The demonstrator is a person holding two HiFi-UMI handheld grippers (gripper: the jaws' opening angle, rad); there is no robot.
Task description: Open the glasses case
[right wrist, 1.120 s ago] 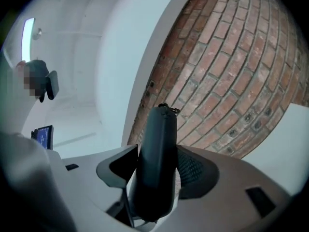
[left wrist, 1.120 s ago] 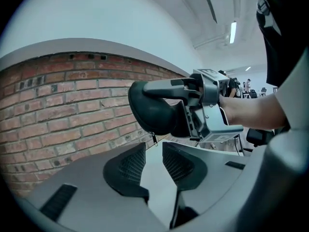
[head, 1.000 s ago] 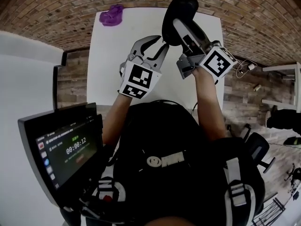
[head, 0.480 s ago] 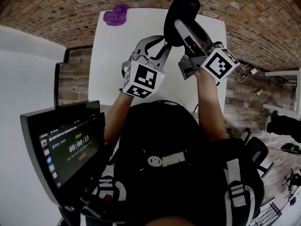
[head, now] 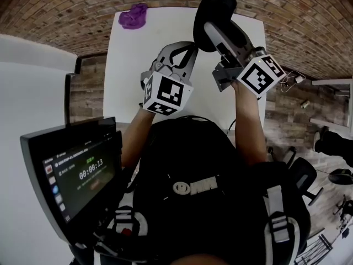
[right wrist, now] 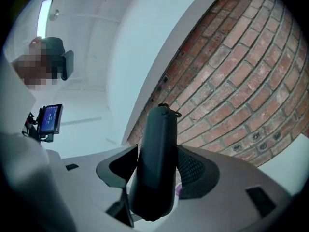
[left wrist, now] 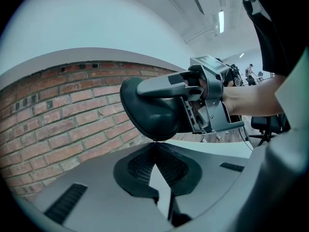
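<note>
The black, oval, soft-shelled glasses case (head: 216, 5) is off the white bench (head: 132, 70), held up in the air over the bench's far right part. The right hand-held gripper (head: 209, 32) is clamped on it. In the right gripper view the case (right wrist: 157, 153) stands between the two jaws, which press its flat sides. Its long axis runs straight out along them, with a small loop or zip end at the far tip.

What matters for the next move is how the left hand-held gripper (head: 193, 45) meets the case. It sits to the left of the case and nearer the person, pointing up and to the right. Its tips are at the case's near-left edge, on the rounded end that lies towards the right gripper's body.

In the left gripper view its jaws have just been closing and are now pinched together. The tips (left wrist: 154, 146) meet right under the lowest curve of the case (left wrist: 149, 112). Something tiny may be nipped there, perhaps a zip pull, but it is too small to tell.

My judgement is that the opening will run along the seam around the case's edge. If so, the left gripper would need to travel along the long axis, away from the right one, while the right keeps the case steady.

A crumpled purple cloth (head: 132, 16) lies at the bench's far left corner, well apart from both grippers.
</note>
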